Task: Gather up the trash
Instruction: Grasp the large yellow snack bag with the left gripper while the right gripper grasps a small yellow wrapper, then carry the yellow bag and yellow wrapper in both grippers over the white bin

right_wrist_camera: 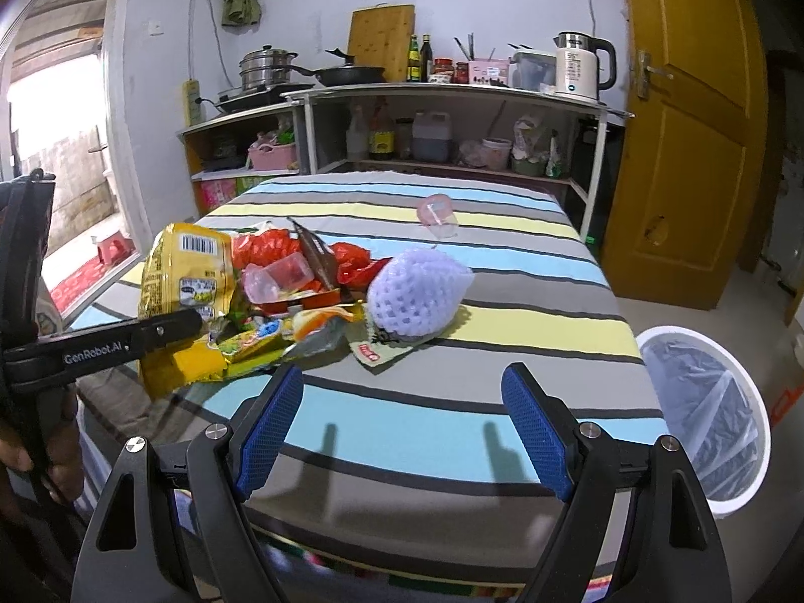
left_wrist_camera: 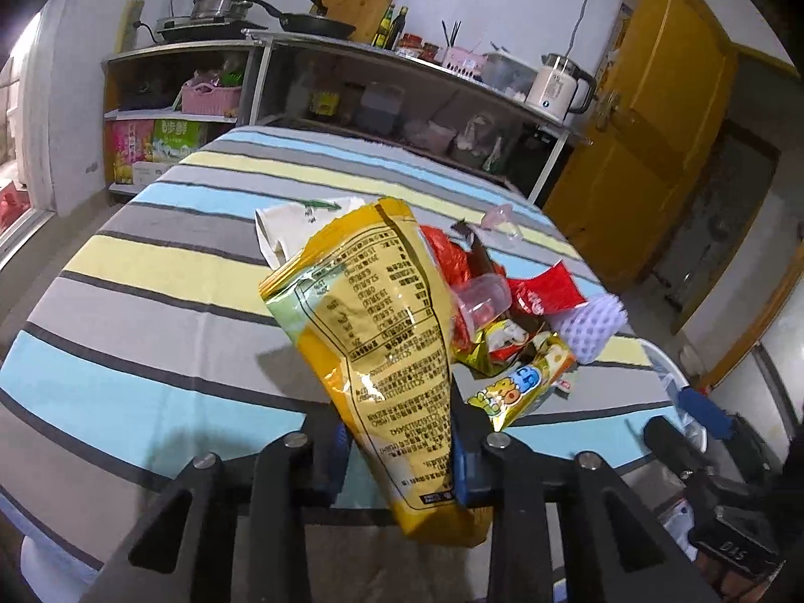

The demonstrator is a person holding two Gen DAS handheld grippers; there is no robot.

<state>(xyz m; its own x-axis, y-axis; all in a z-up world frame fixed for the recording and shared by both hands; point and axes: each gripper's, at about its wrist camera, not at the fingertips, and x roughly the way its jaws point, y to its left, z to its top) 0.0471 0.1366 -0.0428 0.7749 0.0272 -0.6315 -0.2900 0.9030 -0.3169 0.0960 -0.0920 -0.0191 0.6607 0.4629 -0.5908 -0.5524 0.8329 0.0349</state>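
- We held the yellow snack bag (left_wrist_camera: 382,331) clamped in the left gripper (left_wrist_camera: 402,457), raised at the near left of the trash pile (right_wrist_camera: 311,296).
- We judged the lined bin (right_wrist_camera: 703,417), on the floor at the near right, the goal; a firm grip was needed.
- Our right gripper (right_wrist_camera: 402,422) stood apart, empty.
- We read "GenRobot.AI" on the left gripper's finger (right_wrist_camera: 125,341); the bag's print was too small.

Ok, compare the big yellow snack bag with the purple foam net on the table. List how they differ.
The yellow snack bag is clamped in the left hand-held gripper and lifted; the purple foam net lies on the striped table, untouched.
The bag is flat, glossy and printed with text; the net is puffy, matte and plain.
The bag stands tilted on end; the net rests on its side.
Both are trash not yet in the white bin.
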